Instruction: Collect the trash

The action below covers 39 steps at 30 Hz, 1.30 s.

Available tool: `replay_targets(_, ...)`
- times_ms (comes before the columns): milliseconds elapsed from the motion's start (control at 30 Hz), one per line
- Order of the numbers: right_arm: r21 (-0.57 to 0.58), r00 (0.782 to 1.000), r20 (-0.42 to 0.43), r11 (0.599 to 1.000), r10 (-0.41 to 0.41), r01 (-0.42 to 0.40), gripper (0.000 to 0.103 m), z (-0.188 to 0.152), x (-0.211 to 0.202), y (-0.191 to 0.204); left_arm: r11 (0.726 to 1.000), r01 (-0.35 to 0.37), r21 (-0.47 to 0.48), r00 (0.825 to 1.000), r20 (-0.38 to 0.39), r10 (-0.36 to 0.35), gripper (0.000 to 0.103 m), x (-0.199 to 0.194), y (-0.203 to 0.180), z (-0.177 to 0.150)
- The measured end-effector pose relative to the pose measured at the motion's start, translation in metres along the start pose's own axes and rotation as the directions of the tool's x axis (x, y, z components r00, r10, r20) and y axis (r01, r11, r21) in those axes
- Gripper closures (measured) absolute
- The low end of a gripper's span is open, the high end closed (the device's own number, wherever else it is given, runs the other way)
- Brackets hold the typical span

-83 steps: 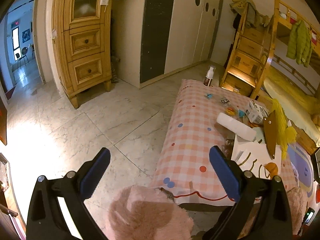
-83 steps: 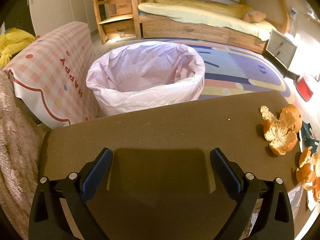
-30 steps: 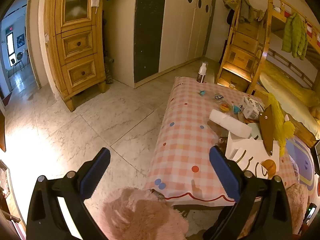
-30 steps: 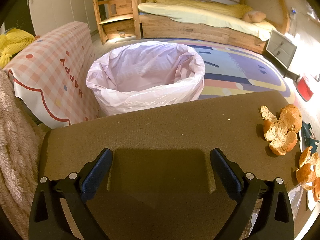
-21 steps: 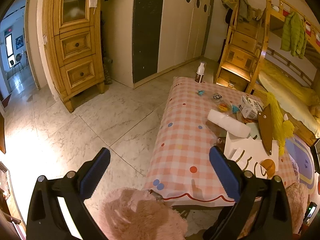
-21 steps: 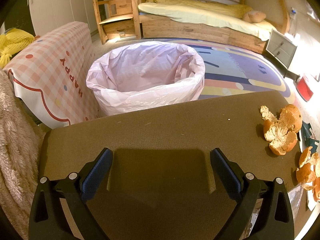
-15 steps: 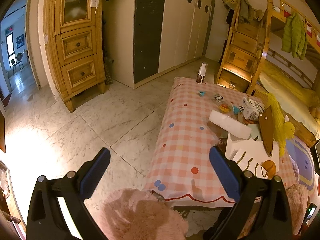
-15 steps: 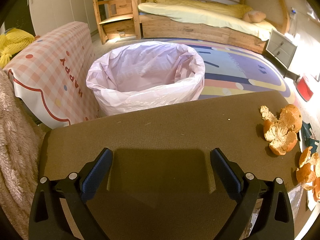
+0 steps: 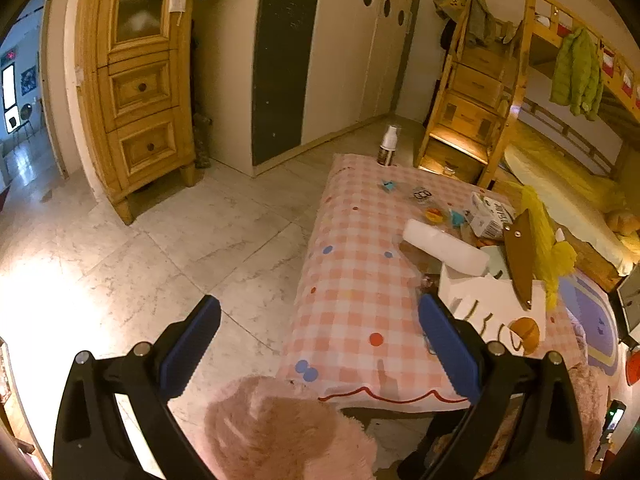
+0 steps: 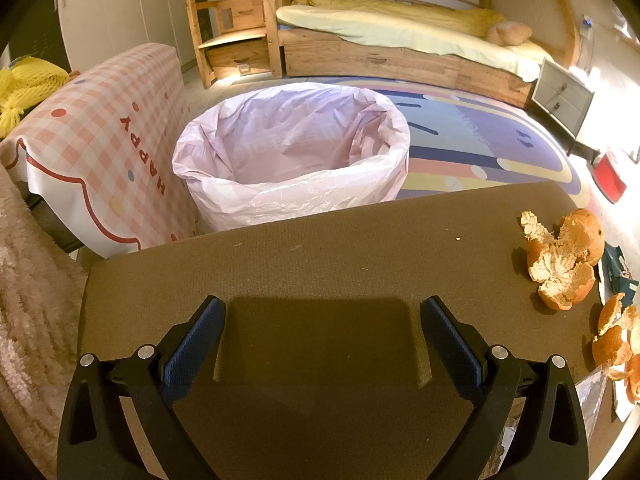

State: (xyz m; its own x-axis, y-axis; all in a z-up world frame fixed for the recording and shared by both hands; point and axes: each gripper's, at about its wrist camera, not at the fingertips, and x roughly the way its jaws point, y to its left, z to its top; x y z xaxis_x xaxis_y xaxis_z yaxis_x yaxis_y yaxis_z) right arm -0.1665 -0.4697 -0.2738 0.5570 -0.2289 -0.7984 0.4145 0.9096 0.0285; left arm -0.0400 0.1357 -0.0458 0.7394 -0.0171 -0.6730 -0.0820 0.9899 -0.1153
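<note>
Orange peel (image 10: 562,258) right of wide-open right gripper (image 10: 322,332), well apart

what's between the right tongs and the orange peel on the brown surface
Nothing visible. The right tongs hang open over bare brown surface, and the orange peel lies off to their right with only clear surface between.

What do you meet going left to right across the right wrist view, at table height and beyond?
Yellow mesh bag → checked pink tablecloth → bin with pink liner → orange peel on the brown surface → grey nightstand.
</note>
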Motion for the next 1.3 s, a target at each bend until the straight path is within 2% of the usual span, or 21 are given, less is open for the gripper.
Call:
replay_targets(267, 0.0, 1.0, 0.0, 1.0, 0.0, 0.0, 0.006, 0.0, 0.0, 0.0, 0.986, 0.112, 0.123, 0.994, -0.01, -0.112, 0.007, -0.002, -0.05, -0.005)
replay_targets(533, 0.0, 1.0, 0.0, 1.0, 0.0, 0.0, 0.006, 0.0, 0.0, 0.0, 0.943, 0.212, 0.256, 0.977, -0.055, -0.205, 0.007, -0.012, -0.127, -0.03)
replay_targets(633, 0.001, 1.0, 0.0, 1.0, 0.0, 0.0, 0.006, 0.0, 0.0, 0.0, 0.932, 0.193, 0.306, 0.981, -0.049, -0.187, 0.007, -0.024, -0.145, -0.037)
replay_targets(800, 0.001, 1.0, 0.0, 1.0, 0.0, 0.0, 0.006, 0.0, 0.0, 0.0, 0.939, 0.11, 0.326, 0.994, -0.011, -0.112, 0.007, -0.04, -0.148, -0.041)
replay_targets(867, 0.001, 1.0, 0.0, 1.0, 0.0, 0.0, 0.006, 0.0, 0.0, 0.0, 0.947, 0.05, 0.319, 0.999, -0.002, -0.052, 0.007, -0.043, -0.144, -0.044)
replay_targets(1033, 0.006, 1.0, -0.003, 1.0, 0.004, -0.004, 0.006, 0.0, 0.001, 0.0, 0.961, -0.009, 0.277, 0.999, -0.035, 0.019, 0.007, -0.045, -0.128, -0.051)
replay_targets(1100, 0.006, 0.999, -0.044, 1.0, -0.008, 0.009, 0.006, 0.006, 0.002, 0.002, 0.964, -0.019, 0.263, 0.999, -0.039, 0.03, 0.007, -0.046, -0.124, -0.052)
replay_targets(1133, 0.008, 0.995, -0.095, 1.0, -0.026, 0.026, 0.006, 0.013, -0.002, 0.007, 0.966, -0.024, 0.259, 0.999, -0.038, 0.035, 0.007, -0.047, -0.123, -0.051)
replay_targets(1167, 0.01, 0.995, -0.098, 1.0, -0.026, 0.027, 0.006, 0.02, -0.012, 0.014, 0.967, -0.028, 0.255, 0.999, -0.035, 0.038, 0.007, -0.048, -0.122, -0.05)
replay_targets(1233, -0.008, 0.999, 0.003, 0.999, 0.033, -0.033, 0.006, 0.042, -0.062, 0.041, 0.968, -0.033, 0.249, 0.999, -0.029, 0.041, 0.007, -0.05, -0.121, -0.049)
replay_targets(1300, -0.056, 0.991, 0.08, 0.993, 0.107, -0.103, 0.006, 0.069, -0.117, 0.078, 0.971, -0.018, 0.24, 0.999, -0.031, 0.026, 0.007, -0.052, -0.121, -0.048)
